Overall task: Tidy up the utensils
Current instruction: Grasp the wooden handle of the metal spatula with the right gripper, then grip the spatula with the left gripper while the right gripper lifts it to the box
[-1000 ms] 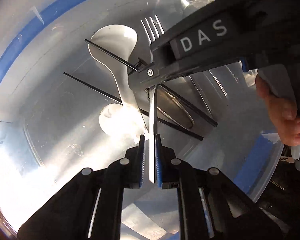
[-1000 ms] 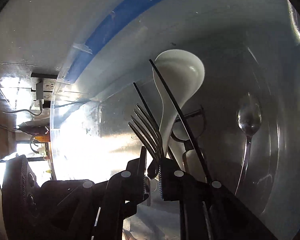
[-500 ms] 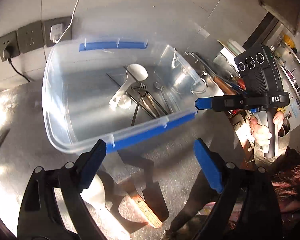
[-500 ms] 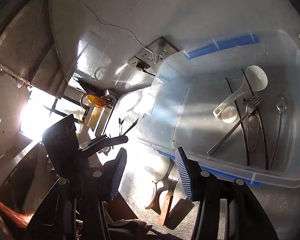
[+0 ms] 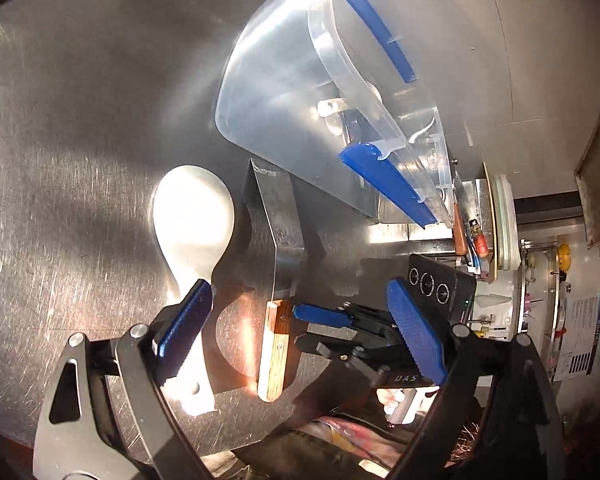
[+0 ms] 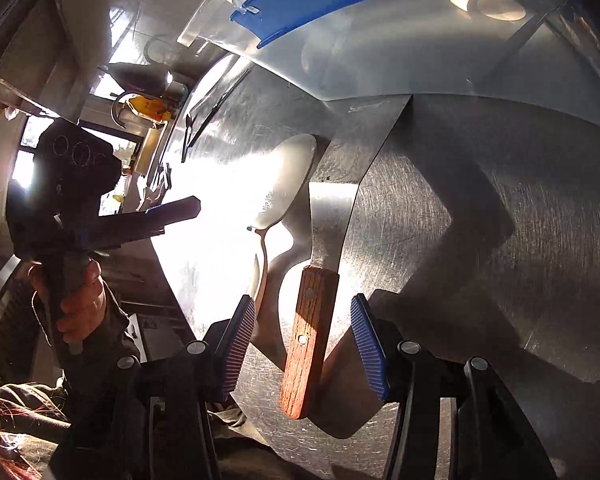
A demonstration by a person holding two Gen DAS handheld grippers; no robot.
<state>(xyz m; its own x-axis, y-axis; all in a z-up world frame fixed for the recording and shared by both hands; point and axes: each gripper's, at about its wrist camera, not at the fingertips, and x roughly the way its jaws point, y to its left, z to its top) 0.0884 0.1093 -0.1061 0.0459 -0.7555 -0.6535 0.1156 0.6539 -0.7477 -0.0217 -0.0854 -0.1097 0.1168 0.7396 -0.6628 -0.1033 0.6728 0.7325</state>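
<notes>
A steel scraper with a wooden handle (image 5: 274, 344) (image 6: 310, 340) lies on the metal table, and a white rice paddle (image 5: 192, 220) (image 6: 288, 184) lies beside it on the left. Behind them stands the clear bin with blue handles (image 5: 268, 112) (image 6: 380, 52); a white ladle (image 6: 488, 4) shows through its wall. My left gripper (image 5: 300, 332) is open wide, one pad over the paddle's handle, nothing gripped. My right gripper (image 6: 305, 346) is open, its pads either side of the wooden handle with gaps showing. Each gripper appears in the other's view: right gripper (image 5: 320, 316), left gripper (image 6: 172, 212).
A person's hand (image 6: 80, 304) holds the left gripper at the table's left edge. Dark chopsticks and small utensils (image 6: 204, 120) lie far back on the table. Tools with orange handles (image 5: 476, 240) and a stack of lids crowd the counter beyond the bin.
Both grippers let go of the utensils inside the bin, opened, and drew back out of it. They now hang low over the table by the scraper and paddle.
</notes>
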